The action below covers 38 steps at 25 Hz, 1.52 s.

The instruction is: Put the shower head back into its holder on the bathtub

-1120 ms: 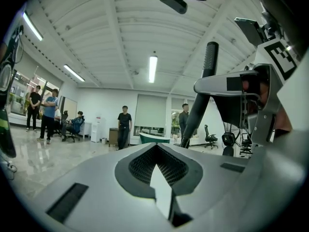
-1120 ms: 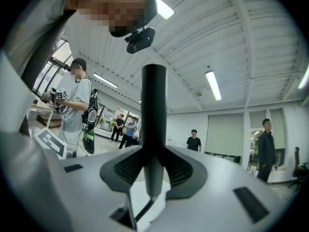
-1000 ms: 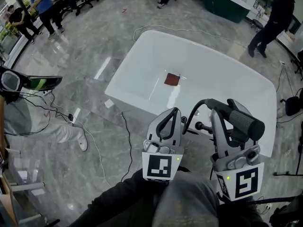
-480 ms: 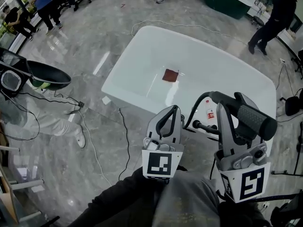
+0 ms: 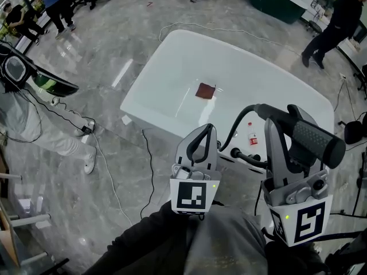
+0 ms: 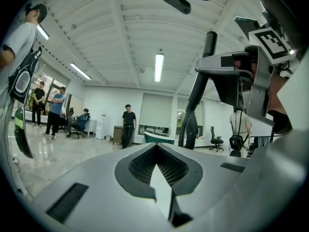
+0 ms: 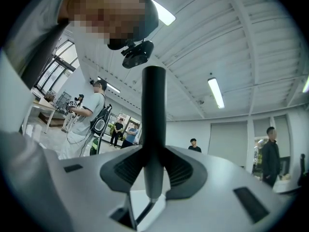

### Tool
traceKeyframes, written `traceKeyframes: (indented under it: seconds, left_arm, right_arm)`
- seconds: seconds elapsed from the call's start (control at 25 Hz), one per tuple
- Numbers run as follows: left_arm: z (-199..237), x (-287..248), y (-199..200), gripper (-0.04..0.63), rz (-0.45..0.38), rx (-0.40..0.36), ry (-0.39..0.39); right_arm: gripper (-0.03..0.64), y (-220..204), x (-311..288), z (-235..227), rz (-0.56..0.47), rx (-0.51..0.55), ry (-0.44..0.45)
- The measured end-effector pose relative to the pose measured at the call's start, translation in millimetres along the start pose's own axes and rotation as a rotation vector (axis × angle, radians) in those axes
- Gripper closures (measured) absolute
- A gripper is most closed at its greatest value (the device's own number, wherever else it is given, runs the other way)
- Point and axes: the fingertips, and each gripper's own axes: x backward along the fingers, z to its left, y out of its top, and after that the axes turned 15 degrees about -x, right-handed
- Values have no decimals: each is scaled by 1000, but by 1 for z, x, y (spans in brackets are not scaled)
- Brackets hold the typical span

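At the left edge of the head view one person in light clothes is seen on the grey marble floor, well apart from the work. Towards the middle, one white bathtub is shown, with one brown square patch on its bottom and one small white bottle nearer its near end. The left gripper is held level over the near end of the tub; in its own view its jaws are seen pressed together with nothing between them. Just to its right, one dark tap fitting is seen on the near rim, and the holder is judged to belong to it, though its cradle cannot be made out. One dark hose is seen curving up from that fitting to the one shower head, which is carried above and beside the rim, not yet seated. The right gripper is clamped on the shower head's slim dark handle, which is shown upright between the pads in that gripper's own view. The step in hand is judged to be the carry to the holder. For the next move, the handle would have to be lowered and lined up over the fitting and the slack hose kept out of the cradle. Two grippers are counted in all.
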Motion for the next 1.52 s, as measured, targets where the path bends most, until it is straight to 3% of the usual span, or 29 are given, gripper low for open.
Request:
traceKeyframes:
  seconds: [0.28,0.44,0.8,1.24,1.52]
  left_arm:
    - [2,-15,15,592,11,11,36]
    - [8,-5,0,592,30,17,52]
    - [6,-36,-11,592,141,23,34]
    - [2,-43,-21,592,182,-20,35]
    - [5,-48,-34,592,199,-17,-17]
  right_arm:
    - [474,12,-15,-16,16,-14,41]
    - [474,-18,-13,-7,63,-44,48]
    - [474,-70,-27,-43,204,-155,33]
    - [474,-88,-19,-55,202,-211,39]
    - [474,-101,-21,-55,210,-219,-24]
